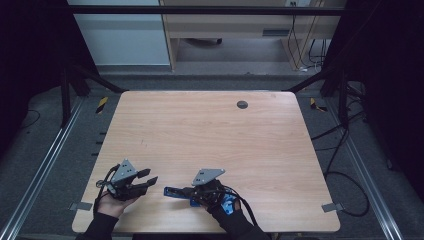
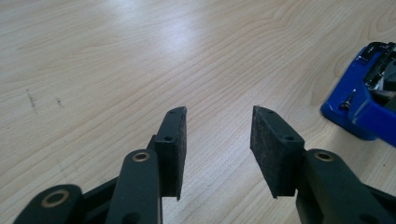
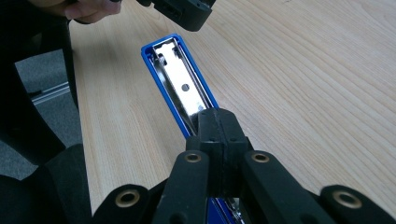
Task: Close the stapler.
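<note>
A blue stapler (image 1: 172, 191) lies near the front edge of the wooden table (image 1: 210, 135), its metal staple channel facing up (image 3: 180, 79). My right gripper (image 1: 189, 191) is shut on the stapler at its middle, and in the right gripper view the jaws (image 3: 217, 114) are pressed together over the channel. My left gripper (image 1: 150, 176) is held in a hand to the left of the stapler, a short gap away. Its jaws stand open with nothing between the pads (image 2: 218, 112), and the stapler's blue end (image 2: 359, 107) sits off to their right.
A dark round grommet (image 1: 242, 104) is set into the far side of the table. Cables (image 1: 345, 150) trail on the floor to the right. Metal rails (image 1: 45, 165) run along the floor on the left, and a wooden desk (image 1: 240, 25) stands behind.
</note>
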`<state>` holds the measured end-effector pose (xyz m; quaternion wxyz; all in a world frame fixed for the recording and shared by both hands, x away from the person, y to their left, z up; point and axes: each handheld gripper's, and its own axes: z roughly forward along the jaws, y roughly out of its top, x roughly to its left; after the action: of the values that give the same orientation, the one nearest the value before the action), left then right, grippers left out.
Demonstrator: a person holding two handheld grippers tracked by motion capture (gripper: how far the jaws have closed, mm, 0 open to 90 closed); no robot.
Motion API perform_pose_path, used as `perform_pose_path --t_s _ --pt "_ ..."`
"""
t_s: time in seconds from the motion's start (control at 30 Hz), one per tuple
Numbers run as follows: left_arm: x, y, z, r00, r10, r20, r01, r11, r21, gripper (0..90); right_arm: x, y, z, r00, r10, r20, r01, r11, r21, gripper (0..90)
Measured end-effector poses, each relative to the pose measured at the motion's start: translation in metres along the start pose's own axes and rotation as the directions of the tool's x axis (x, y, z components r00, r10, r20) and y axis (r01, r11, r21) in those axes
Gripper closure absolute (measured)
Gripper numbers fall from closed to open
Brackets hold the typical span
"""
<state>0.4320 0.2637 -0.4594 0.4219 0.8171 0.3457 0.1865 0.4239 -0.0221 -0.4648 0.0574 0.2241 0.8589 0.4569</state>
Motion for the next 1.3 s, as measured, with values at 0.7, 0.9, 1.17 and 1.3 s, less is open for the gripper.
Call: perform_pose_path --t_s 0.7,0.9,1.17,1.3 --pt "0.0 -0.002 0.001 1.0 0.004 0.005 -0.004 0.9999 0.012 55.4 -0.004 -0.003 -0.017 0.9999 0.013 0.001 -0.013 0.999 -0.031 90.0" --pt "0.0 -0.002 0.001 1.0 0.002 0.004 -0.002 0.9999 0.01 55.4 -0.005 -0.005 -0.024 0.9999 0.012 0.002 -0.012 0.999 -0.037 90.0" --pt "0.0 -0.002 0.001 1.0 0.004 0.007 -0.004 0.9999 0.013 55.2 -0.008 -0.008 -0.03 0.9997 0.022 0.006 -0.022 0.999 -0.039 90.0" --pt "0.0 -0.002 0.001 1.0 0.004 0.006 -0.004 0.9999 0.012 55.1 -0.01 -0.011 -0.035 0.9995 0.027 0.014 -0.026 0.999 -0.044 90.0"
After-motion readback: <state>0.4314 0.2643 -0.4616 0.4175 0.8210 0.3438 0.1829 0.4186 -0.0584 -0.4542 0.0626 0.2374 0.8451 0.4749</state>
